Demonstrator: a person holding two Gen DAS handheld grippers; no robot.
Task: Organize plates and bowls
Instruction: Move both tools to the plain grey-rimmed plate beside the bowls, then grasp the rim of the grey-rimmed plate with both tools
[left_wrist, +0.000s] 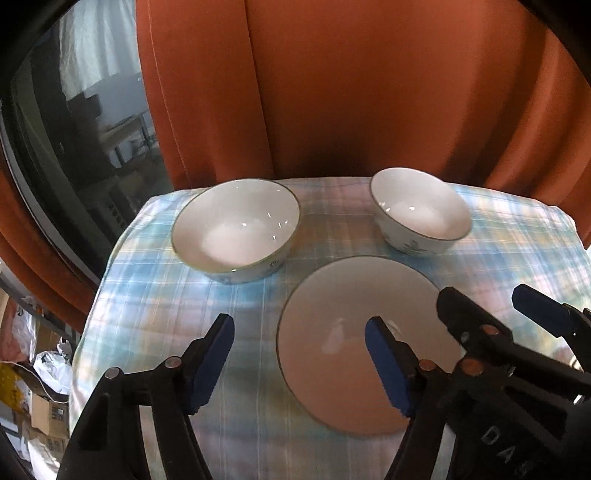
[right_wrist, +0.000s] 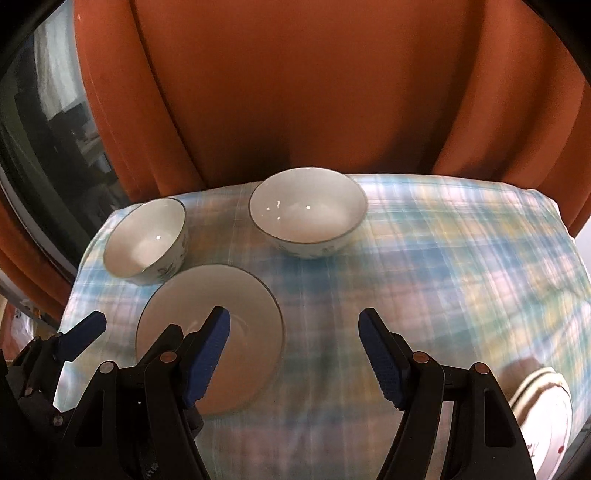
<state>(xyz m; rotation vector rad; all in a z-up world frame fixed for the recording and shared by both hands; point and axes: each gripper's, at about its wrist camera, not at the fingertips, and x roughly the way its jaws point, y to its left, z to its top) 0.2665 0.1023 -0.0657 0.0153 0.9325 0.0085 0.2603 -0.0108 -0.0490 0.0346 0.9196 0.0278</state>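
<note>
A white plate (left_wrist: 347, 291) (right_wrist: 207, 291) lies on the plaid tablecloth (left_wrist: 159, 302), with two white bowls behind it. The wider bowl (left_wrist: 236, 229) (right_wrist: 147, 240) stands at the back left and the other bowl (left_wrist: 421, 210) (right_wrist: 308, 214) at the back right. My left gripper (left_wrist: 301, 363) (right_wrist: 135, 325) hovers open over the plate's left edge, its right finger above the plate. My right gripper (right_wrist: 295, 358) (left_wrist: 491, 306) is open beside it, its left finger over the plate's right part. Neither gripper has anything between its pads.
Another plate with a red pattern (right_wrist: 543, 410) lies at the near right of the tablecloth (right_wrist: 443, 277). Orange curtains (left_wrist: 332, 92) hang right behind the table. A dark window (left_wrist: 74, 129) is at the left, with boxes and bags (left_wrist: 40, 387) on the floor below.
</note>
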